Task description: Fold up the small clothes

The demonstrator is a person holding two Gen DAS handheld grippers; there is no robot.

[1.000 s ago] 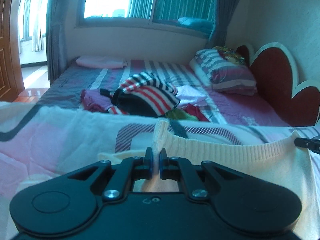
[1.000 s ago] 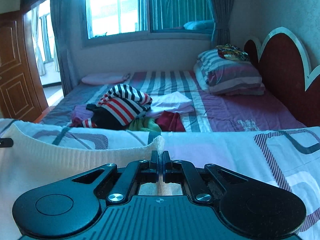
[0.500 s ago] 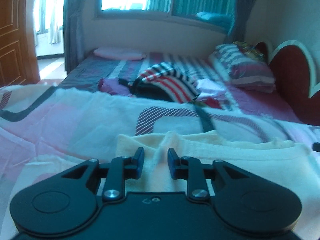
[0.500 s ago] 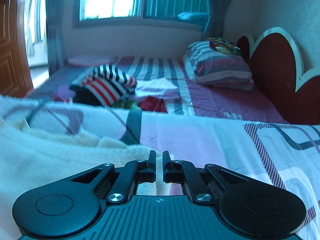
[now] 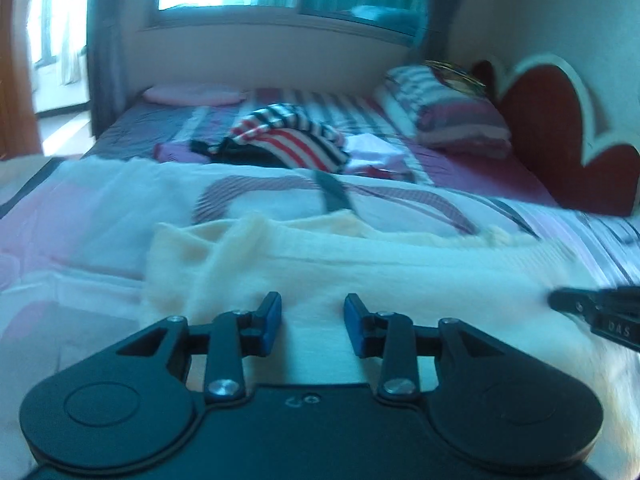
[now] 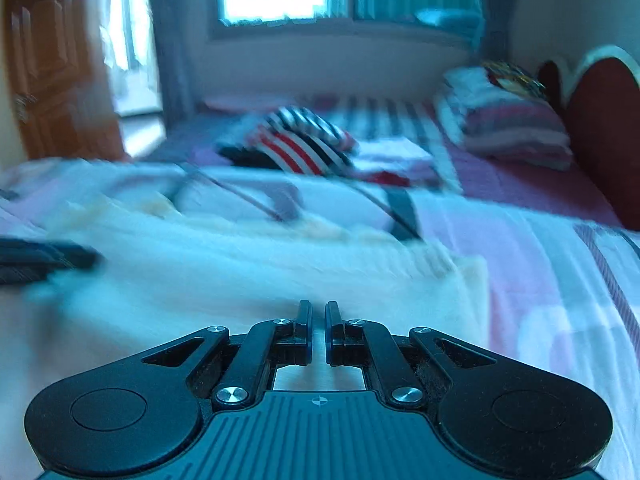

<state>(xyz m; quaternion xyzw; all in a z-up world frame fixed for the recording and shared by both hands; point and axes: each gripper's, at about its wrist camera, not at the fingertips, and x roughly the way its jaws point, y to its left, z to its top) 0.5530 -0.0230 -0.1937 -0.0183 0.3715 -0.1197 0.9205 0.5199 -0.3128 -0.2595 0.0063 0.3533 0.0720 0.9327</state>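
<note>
A cream garment (image 5: pixel 360 272) lies spread flat across the near quilt (image 5: pixel 100 208), leaving open air above it. Farther back a heap of striped clothes (image 5: pixel 292 140) blocks the bed's middle. Pillows (image 5: pixel 452 116) and a headboard (image 5: pixel 560 136) close off the right.

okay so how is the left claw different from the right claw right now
The left claw has its jaws apart and opening, nothing pinched between them; the right claw has its jaws nearly together. The left claw sits toward the left side of the cream knit top; the right claw sits near the top's right edge. It is not clear whether the right claw pinches the fabric. Both are black with blue pads and point down at the top on the bed.
</note>
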